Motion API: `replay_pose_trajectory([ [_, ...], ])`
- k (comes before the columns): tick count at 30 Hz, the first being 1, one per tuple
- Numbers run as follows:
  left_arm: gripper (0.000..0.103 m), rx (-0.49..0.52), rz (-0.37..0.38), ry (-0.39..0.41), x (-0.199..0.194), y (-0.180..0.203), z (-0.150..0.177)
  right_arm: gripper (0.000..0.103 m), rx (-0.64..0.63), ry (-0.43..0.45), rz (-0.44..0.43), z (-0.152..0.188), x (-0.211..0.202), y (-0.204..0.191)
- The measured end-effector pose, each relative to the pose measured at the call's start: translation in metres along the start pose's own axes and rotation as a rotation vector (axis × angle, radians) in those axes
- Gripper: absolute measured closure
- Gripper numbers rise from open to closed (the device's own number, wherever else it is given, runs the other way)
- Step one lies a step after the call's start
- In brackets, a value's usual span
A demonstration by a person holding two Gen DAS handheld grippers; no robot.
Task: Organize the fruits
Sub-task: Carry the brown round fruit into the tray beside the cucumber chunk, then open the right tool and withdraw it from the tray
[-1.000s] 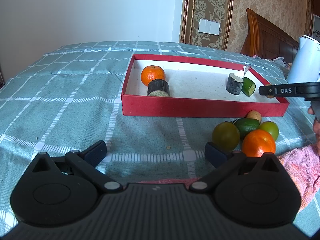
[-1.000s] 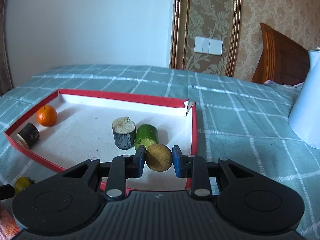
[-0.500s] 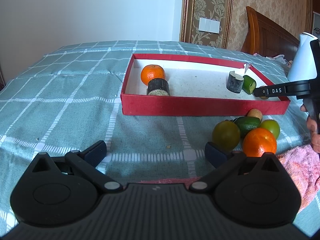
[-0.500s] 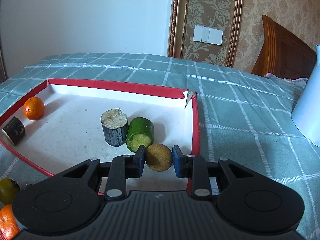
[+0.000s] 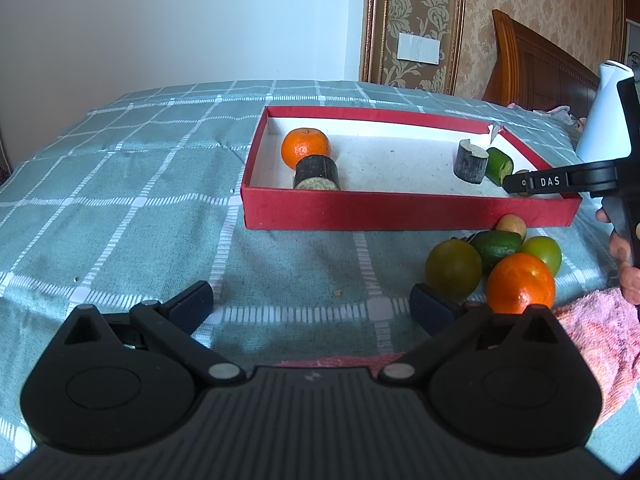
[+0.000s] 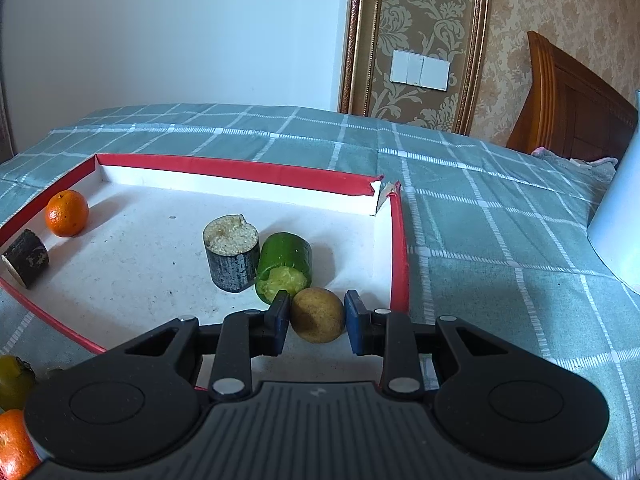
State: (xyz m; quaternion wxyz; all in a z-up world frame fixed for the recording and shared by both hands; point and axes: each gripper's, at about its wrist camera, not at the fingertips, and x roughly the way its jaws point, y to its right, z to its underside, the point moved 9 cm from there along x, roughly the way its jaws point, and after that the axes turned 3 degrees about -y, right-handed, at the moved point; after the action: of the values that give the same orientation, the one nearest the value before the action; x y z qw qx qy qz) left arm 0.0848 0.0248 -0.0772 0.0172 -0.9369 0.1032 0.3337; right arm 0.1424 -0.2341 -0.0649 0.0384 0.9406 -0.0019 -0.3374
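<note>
Clamped between the pads of the right gripper [image 6: 317, 316], a brown kiwi [image 6: 318, 314] is held low inside the red box [image 6: 400, 248], at 5 o'clock of the cucumber piece [image 6: 285, 266]. Four items are already boxed; five fruits [image 5: 520, 282] remain outside beside the spread, empty left gripper [image 5: 312, 304].

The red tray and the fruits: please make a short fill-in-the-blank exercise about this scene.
1. The right gripper is shut on a small ____ fruit.
2. The left gripper is ____ and holds nothing.
3. Inside the red tray lies one ____ near its left wall.

Missing words: brown; open; orange
</note>
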Motion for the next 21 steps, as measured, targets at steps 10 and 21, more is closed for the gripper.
replay_pose_trajectory([
  [10, 0.0, 0.004, -0.004, -0.002, 0.0, -0.001, 0.001, 0.034, -0.028, 0.043, -0.02, 0.0, -0.008, -0.007],
  [21, 0.0, 0.004, -0.004, -0.002, 0.0, 0.0, 0.001, 0.023, -0.027, 0.148, 0.025, -0.003, -0.032, -0.002],
])
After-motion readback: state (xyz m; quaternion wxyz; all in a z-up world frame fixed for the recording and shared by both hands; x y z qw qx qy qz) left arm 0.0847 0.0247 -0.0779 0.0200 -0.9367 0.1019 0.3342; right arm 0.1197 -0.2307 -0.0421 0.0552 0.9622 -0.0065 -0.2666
